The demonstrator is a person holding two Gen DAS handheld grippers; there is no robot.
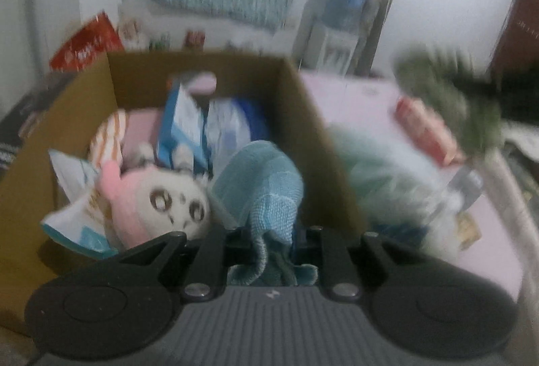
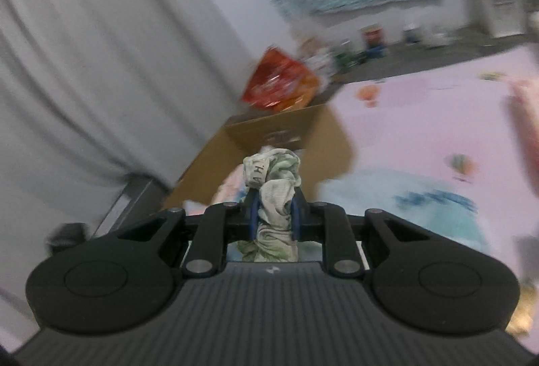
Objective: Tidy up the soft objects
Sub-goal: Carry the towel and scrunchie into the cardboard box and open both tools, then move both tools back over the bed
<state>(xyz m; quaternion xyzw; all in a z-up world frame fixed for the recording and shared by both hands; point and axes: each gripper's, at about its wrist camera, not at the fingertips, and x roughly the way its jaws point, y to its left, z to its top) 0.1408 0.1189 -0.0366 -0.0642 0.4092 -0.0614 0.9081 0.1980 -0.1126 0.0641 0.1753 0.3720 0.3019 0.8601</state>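
On the left, the cardboard box (image 1: 293,116) sits open, right in front of and below the left gripper (image 1: 273,248). That gripper pinches a blue towel (image 1: 266,184), which droops over the near edge into the box, beside a white and pink plush toy (image 1: 168,201). The box looks quite full, so free room is mostly on the towel's side. To the right, on the pink surface (image 2: 421,116), the right gripper (image 2: 274,217) pinches a crumpled pale cloth (image 2: 273,177). The box lies ahead and a bit left of it, so I think it must go forward.
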